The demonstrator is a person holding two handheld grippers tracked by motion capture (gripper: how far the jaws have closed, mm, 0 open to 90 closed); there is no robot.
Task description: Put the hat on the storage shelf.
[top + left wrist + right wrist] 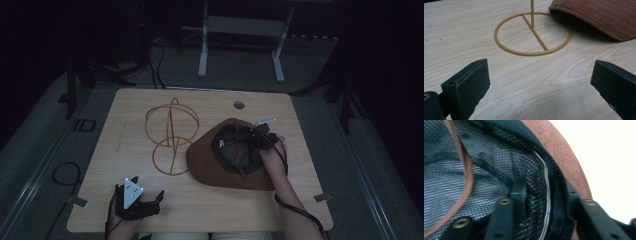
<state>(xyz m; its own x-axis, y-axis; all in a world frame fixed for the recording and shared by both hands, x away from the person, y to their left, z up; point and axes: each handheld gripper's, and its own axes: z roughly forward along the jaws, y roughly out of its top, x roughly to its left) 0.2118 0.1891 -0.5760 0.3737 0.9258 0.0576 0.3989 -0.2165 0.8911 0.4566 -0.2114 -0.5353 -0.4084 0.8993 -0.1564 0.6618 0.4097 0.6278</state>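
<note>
Wood table (150, 205), R gripper (261, 133) pinching hat (210, 160)

A pale wooden table (150, 210) with a small round hole (239, 105) near its far edge stands on grey carpet (45, 145). Beyond it, a white metal frame (240, 45). The room is dim, its edges dark.

This looks like a lab or recording room rather than a home. A pale wooden table (150, 210) with a cable hole stands on grey carpet in dim light. Beyond the table's far edge stands a white metal frame (240, 45) on two legs, black stands flank the table's sides, and loose cables (65, 175) trail on the floor left of the table.
</note>
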